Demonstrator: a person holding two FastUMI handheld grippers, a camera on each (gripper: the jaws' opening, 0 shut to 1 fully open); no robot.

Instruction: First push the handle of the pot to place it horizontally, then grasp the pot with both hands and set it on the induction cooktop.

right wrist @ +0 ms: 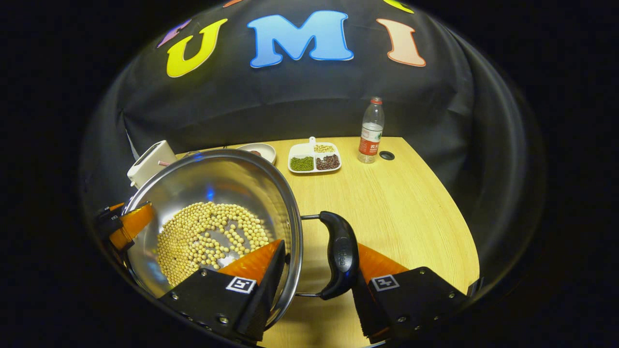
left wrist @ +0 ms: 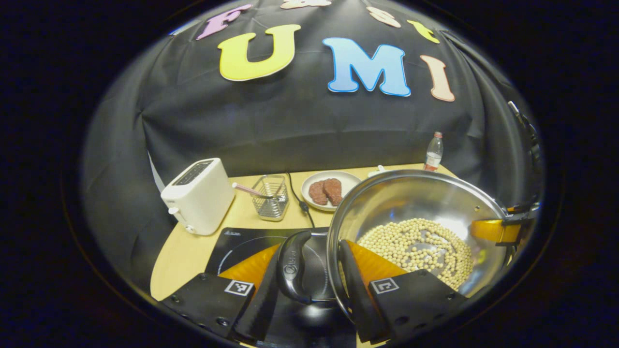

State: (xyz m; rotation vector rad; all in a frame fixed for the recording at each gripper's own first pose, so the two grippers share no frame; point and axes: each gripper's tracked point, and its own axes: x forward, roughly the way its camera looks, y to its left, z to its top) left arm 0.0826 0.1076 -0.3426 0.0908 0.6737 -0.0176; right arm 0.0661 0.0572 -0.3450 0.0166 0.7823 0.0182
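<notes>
- A steel pot (left wrist: 416, 217) holding a layer of pale beans (left wrist: 418, 249) is seen in the left gripper view, raised over the front of a black induction cooktop (left wrist: 242, 241); whether it touches the cooktop cannot be told.
- The left gripper (left wrist: 309, 290) is closed across the pot's black side handle (left wrist: 295, 266) and rim: one finger lies outside the handle, the other inside the pot wall, and both appear pressed against it.
- In the right gripper view, the right gripper (right wrist: 314, 285) is set the same way on the opposite side of the pot (right wrist: 213, 193), one finger inside the wall among the beans (right wrist: 208, 237), the other against the outside of the second black handle (right wrist: 341, 256), with handle and rim clamped between them.
- Each gripper is also glimpsed at the far rim in the other's view.
- The wooden table (right wrist: 396, 203) is seen under the right handle.
- Behind the cooktop, a white toaster (left wrist: 198, 195), a wire basket (left wrist: 271, 195) with a pink-handled utensil, and a plate (left wrist: 329, 191) of two brown patties are laid out.
- Farther back, a divided white dish (right wrist: 314, 157) of green, dark and pale beans and a plastic water bottle (right wrist: 371, 130) are stood near the table's rear edge.
</notes>
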